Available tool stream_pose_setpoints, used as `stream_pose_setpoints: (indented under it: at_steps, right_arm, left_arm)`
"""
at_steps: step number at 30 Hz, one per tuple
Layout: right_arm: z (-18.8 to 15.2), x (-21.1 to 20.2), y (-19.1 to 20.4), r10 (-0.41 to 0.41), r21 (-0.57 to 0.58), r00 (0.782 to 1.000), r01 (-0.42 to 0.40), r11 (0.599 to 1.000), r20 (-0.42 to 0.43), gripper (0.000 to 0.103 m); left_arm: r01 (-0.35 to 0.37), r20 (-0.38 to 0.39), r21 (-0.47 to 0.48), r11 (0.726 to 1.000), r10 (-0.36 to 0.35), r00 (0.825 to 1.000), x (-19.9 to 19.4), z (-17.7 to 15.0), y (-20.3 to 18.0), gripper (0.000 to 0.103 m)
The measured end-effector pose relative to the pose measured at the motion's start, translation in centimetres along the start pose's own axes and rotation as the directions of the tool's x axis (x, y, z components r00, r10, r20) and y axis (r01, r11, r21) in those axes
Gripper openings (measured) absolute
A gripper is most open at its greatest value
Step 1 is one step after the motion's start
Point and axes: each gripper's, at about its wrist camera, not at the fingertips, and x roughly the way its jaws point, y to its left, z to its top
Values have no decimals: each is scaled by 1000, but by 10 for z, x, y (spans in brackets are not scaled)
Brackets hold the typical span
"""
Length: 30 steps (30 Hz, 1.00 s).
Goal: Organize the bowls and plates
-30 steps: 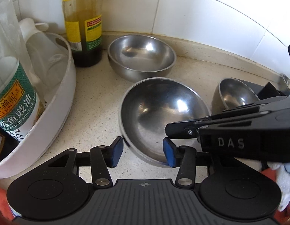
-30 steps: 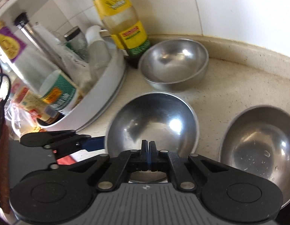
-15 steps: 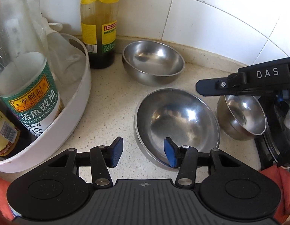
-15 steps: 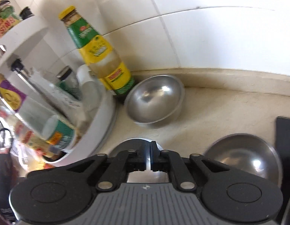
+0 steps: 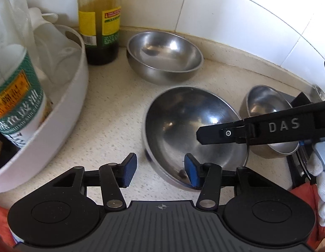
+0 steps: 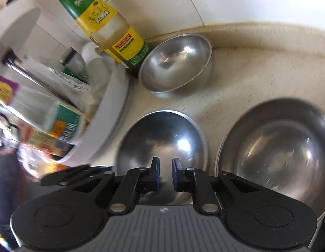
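Note:
Three steel bowls sit on the speckled counter. A wide shallow one (image 5: 194, 126) lies in the middle, a deeper one (image 5: 164, 56) stands by the wall, a third (image 5: 265, 107) sits to the right. My left gripper (image 5: 160, 170) is open; its right pad is over the middle bowl's near rim. My right gripper (image 6: 165, 173) is slightly open and empty, above the middle bowl (image 6: 162, 138). The wall bowl (image 6: 177, 61) and the right bowl (image 6: 275, 147) also show there. The right gripper's arm (image 5: 257, 128) crosses the left wrist view.
A white round caddy (image 5: 63, 113) with sauce bottles stands at the left. A tall yellow-labelled bottle (image 5: 99, 21) stands by the tiled wall next to the far bowl. A dark object (image 5: 299, 163) lies at the right edge.
My right gripper's jaws have parted a little from shut, and it has dropped back low over the middle bowl. My left gripper stayed open near that bowl's rim.

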Motion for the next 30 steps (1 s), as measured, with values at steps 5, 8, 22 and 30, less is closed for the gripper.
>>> stream_pose_setpoints:
  at_steps: [5,8,22,30]
  right_arm:
    - [7,-25,9,4,-19,995,-2,1000,95,17]
    - [22,-30,16,-26,-59,995,32,998,100,29]
    - [33,16,29,-215,-300,975,190,935,-50,38]
    - [-2,-2,38,-130,-261,987,103,960,-90,19]
  left_arm:
    - [-9,16,-6,1000,10,1000,-7,0,3,60]
    - [-17,28,-22,1000,17,999,-9,2,5,65]
    - [-15,6,-31,999,15,1000,2,5,5,66]
    - [-27,17,-52,998,27,999,-17,-7,18,59]
